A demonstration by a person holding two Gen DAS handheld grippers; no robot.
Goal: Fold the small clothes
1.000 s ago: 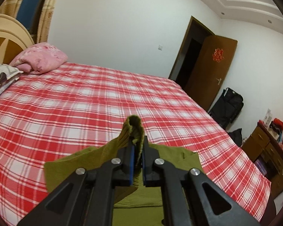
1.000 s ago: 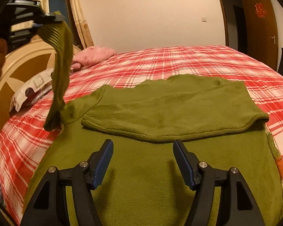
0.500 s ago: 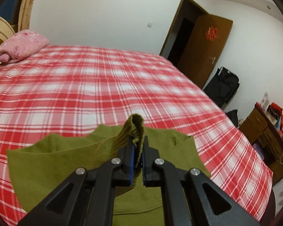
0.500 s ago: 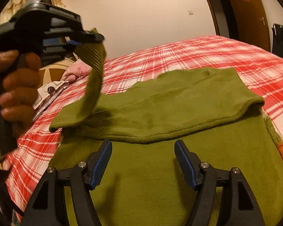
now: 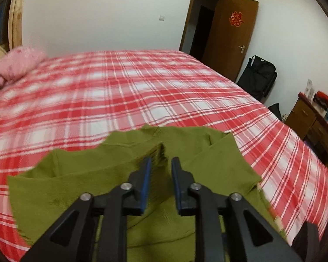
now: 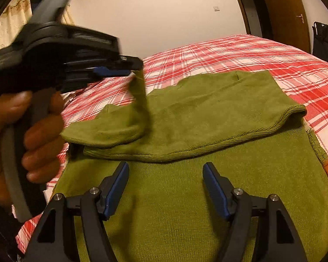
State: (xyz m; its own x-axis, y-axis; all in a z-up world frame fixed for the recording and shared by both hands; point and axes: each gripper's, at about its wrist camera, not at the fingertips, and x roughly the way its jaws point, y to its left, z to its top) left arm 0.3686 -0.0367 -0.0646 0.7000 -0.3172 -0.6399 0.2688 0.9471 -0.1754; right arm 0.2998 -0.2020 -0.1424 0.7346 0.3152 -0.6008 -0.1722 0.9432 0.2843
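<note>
An olive green knit sweater (image 6: 207, 113) lies on the red plaid bed (image 6: 240, 50), its upper part folded down over the body. My left gripper (image 5: 160, 163) hovers above the sweater (image 5: 199, 170) with its jaws parted a little; the ribbed sleeve cuff (image 5: 157, 152) lies just beyond its tips. In the right wrist view the sleeve (image 6: 140, 100) still hangs at the left gripper's tips (image 6: 131, 65), draped over the folded part. My right gripper (image 6: 165, 172) is open and empty, low over the sweater's body.
A pink pillow (image 5: 15, 65) lies at the head of the bed. A brown door (image 5: 231, 37), a black bag (image 5: 259, 76) and a wooden dresser (image 5: 312, 120) stand on the right. The bed's near edge is close under both grippers.
My left gripper carried the sleeve rightward and down across the folded sweater, then its jaws parted. The right gripper stayed open in place.
</note>
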